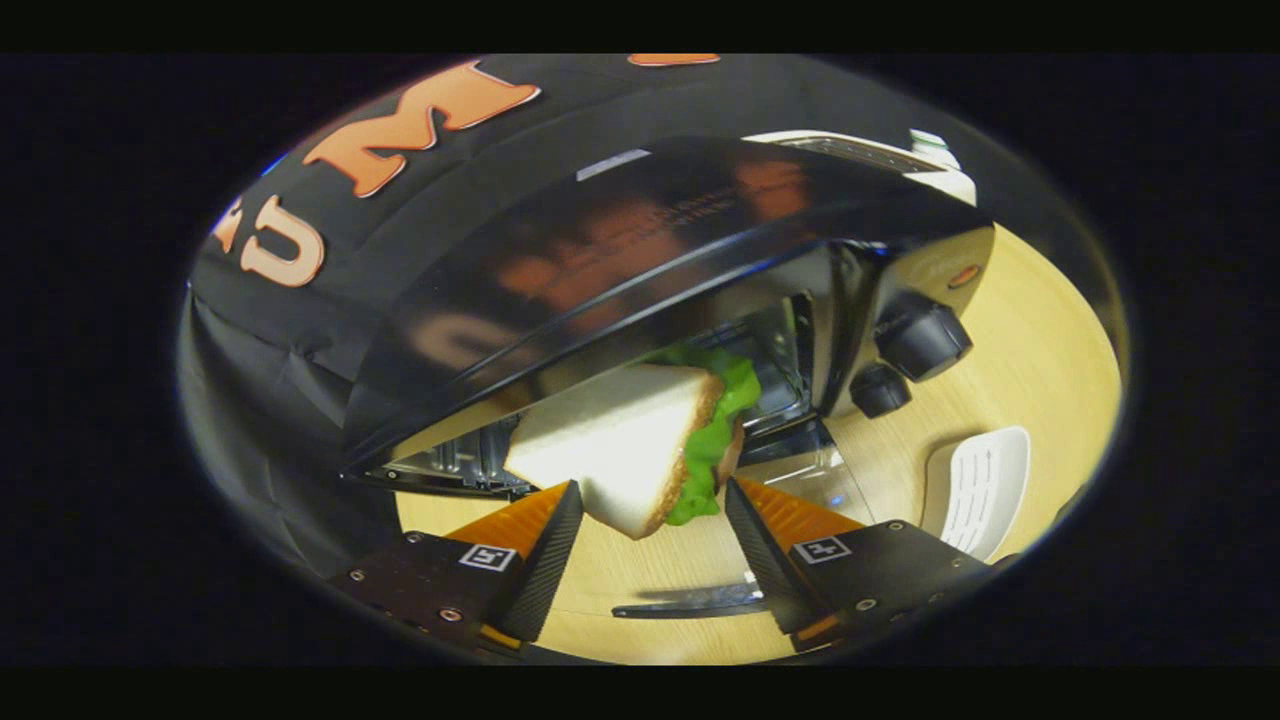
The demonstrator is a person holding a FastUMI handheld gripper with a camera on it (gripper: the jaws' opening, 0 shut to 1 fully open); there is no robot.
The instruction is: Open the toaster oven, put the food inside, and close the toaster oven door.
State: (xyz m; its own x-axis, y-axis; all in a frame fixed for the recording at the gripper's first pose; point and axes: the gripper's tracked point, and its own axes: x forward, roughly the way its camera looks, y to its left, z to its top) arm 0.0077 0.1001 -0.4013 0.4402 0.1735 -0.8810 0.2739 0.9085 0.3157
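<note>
A toy sandwich, white bread with green lettuce, is held tilted between my fingers. My gripper is shut on its lower corner, one finger on each side. The sandwich's far end reaches into the mouth of the black toaster oven, just ahead of the fingers. The oven's glass door hangs open and lies flat toward me, with its dark handle below and between the fingers. Wire rack bars show inside, behind the sandwich. Two black knobs sit on the oven's right panel.
The oven stands on a light wooden table. A white slotted plastic tray lies on the table to the right of the open door, beyond my right finger. Black cloth closes the booth behind and left of the oven.
</note>
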